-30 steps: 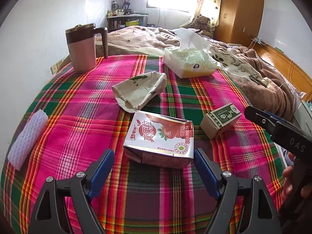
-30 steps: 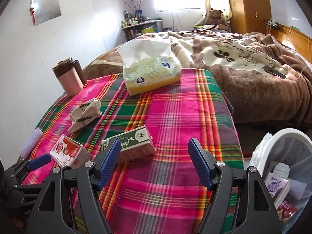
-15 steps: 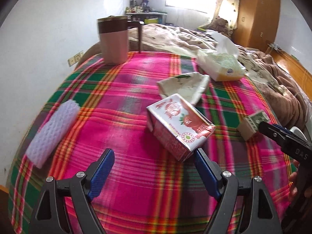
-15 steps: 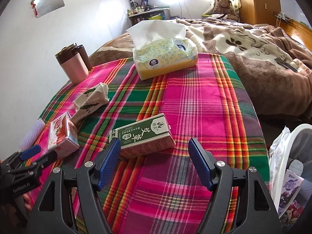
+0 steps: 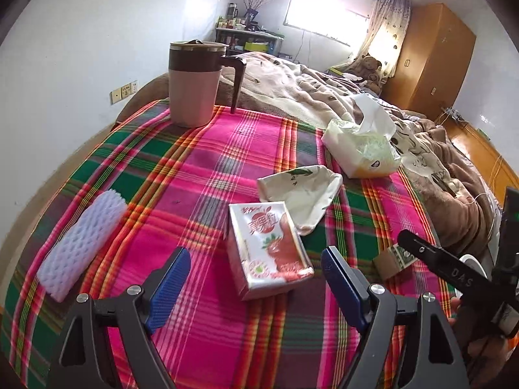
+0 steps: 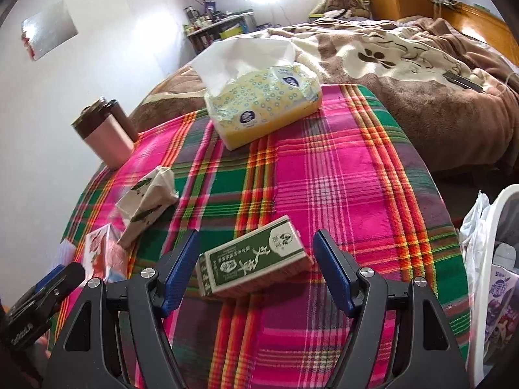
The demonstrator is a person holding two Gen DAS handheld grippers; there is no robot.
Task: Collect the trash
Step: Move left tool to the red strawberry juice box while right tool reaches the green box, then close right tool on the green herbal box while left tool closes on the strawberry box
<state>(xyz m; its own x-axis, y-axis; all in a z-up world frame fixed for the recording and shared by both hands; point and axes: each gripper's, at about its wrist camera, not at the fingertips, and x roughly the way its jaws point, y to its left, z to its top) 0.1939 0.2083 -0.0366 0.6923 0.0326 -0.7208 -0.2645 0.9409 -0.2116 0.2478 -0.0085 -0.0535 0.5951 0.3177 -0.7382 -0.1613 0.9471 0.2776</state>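
A red-and-white juice carton (image 5: pixel 267 248) lies on the plaid tablecloth (image 5: pixel 201 175), between the blue pads of my open left gripper (image 5: pixel 256 278); the pads stand apart from it. A green-and-white box (image 6: pixel 254 261) lies between the pads of my open right gripper (image 6: pixel 254 267), untouched. A crumpled cream paper bag (image 5: pixel 303 191) lies just beyond the carton; in the right wrist view the paper bag (image 6: pixel 147 199) and the carton (image 6: pixel 102 254) lie at the left. The right gripper's finger (image 5: pixel 444 264) shows at the right edge of the left wrist view, beside the green box (image 5: pixel 394 259).
A pink lidded mug (image 5: pixel 194 86), a tissue pack (image 6: pixel 264 103) and a white foam sponge (image 5: pixel 82 241) also sit on the cloth. A white bin with a plastic liner (image 6: pixel 496 259) holding cartons stands off the table's right. A bed with a brown blanket (image 6: pixel 421 64) lies behind.
Both grippers have rolled and shifted across the table. The juice carton now lies lengthways between the left pads. The green box has come in between the right pads. Neither gripper has closed.
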